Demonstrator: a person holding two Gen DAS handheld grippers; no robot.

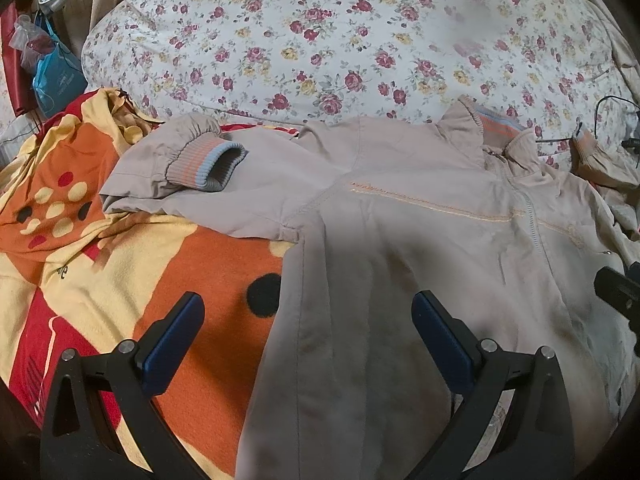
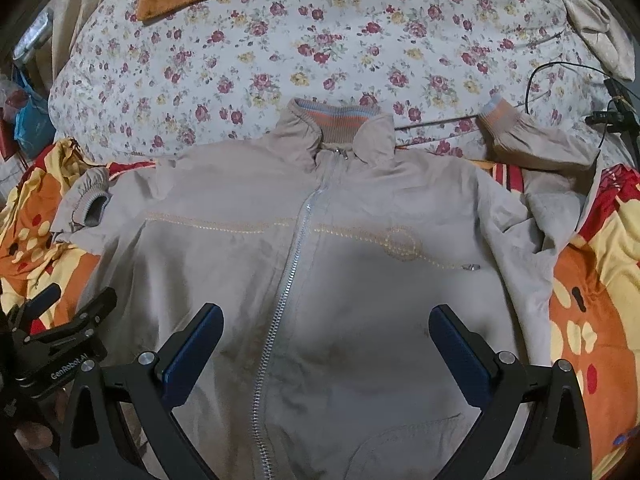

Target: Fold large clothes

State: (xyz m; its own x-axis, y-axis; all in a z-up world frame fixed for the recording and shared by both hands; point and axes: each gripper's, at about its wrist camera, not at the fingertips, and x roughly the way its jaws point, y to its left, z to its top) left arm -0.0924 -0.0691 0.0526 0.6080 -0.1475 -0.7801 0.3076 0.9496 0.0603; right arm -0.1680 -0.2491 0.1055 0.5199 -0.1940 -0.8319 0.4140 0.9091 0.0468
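Right wrist: jacket [image 2: 320, 280] flat, zipped, collar pointing away.

Beige jacket [image 2: 320, 280], rose-print quilt [image 2: 320, 40]

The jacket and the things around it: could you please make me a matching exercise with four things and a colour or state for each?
Things:
1. jacket
2. quilt
3. blanket
4. left gripper

Descriptions:
A. white with red and yellow roses
B. open, holding nothing
C. beige, zipped up, lying front up
D. orange, yellow and red, with dots

Pairs: 1-C, 2-A, 3-D, 4-B
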